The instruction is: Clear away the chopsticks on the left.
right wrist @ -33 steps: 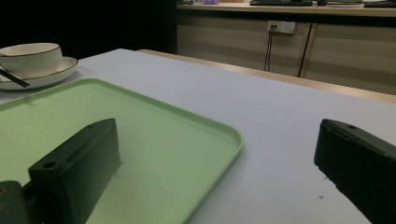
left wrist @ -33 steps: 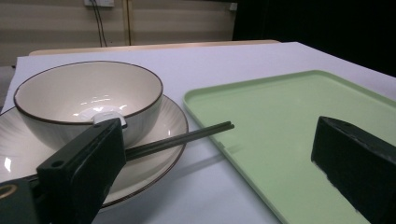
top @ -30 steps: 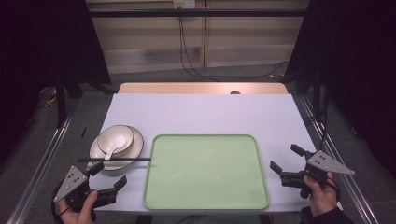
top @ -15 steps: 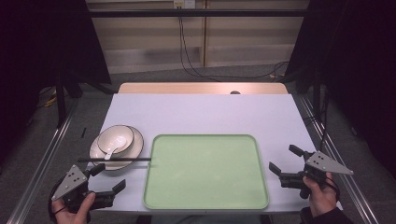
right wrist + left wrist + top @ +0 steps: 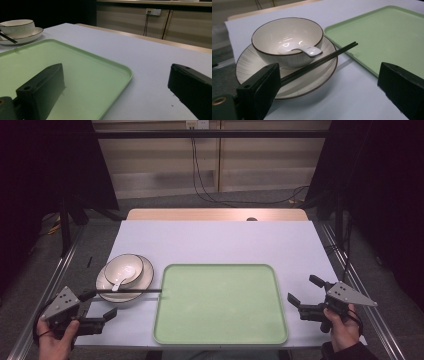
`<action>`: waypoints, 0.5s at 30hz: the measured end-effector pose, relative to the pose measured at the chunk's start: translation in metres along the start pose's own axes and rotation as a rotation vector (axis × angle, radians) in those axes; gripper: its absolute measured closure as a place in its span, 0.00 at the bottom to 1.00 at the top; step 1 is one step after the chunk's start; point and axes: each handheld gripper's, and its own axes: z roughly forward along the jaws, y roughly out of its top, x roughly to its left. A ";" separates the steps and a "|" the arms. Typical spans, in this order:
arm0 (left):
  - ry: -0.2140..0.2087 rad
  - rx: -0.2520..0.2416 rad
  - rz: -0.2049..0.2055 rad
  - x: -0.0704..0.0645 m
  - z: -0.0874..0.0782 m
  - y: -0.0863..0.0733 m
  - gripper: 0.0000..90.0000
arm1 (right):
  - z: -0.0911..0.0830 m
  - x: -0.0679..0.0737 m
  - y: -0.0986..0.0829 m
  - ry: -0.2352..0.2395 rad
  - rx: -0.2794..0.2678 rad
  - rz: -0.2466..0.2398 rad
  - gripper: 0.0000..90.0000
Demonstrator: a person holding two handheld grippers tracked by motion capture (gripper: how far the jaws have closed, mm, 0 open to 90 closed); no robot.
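Observation:
A pale green tray (image 5: 220, 266) lies at the table's front centre. To its left, a cream bowl (image 5: 123, 268) holding a white spoon (image 5: 118, 284) stands on a cream plate (image 5: 107, 282). Black chopsticks (image 5: 127, 291) rest across the plate, their tips reaching the tray's left edge. My left gripper (image 5: 102, 304) is open at the front left. In the left gripper view the chopsticks (image 5: 324, 56) run behind one jaw, with the bowl (image 5: 287, 37) just beyond. My right gripper (image 5: 301, 288) is open beside the tray's right edge, and its own view looks across the tray (image 5: 50, 70).
A white sheet (image 5: 220, 242) covers the table, with a wooden strip (image 5: 215, 214) along the far edge. Metal rails (image 5: 62, 270) run down both sides. Cables (image 5: 205, 180) hang by the back wall. Across the tray, the right gripper view shows the bowl (image 5: 17, 25).
My left gripper and hand have shifted slightly to the left. The right gripper and the tableware have stayed where they were.

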 end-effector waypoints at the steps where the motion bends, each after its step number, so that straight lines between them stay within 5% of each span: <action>1: -0.023 -0.011 -0.008 0.006 0.000 0.000 0.06 | 0.000 0.000 0.000 -0.002 0.001 0.002 0.00; 5: -0.089 -0.010 -0.039 0.028 0.001 0.004 0.09 | 0.000 0.001 0.000 0.009 0.005 -0.003 0.00; 9: -0.059 0.031 0.025 0.039 0.003 0.010 0.15 | 0.000 0.000 0.000 0.002 0.003 0.001 0.01; 15: -0.104 0.067 0.118 0.058 0.008 0.015 0.41 | 0.000 0.000 0.000 -0.006 -0.003 0.003 0.00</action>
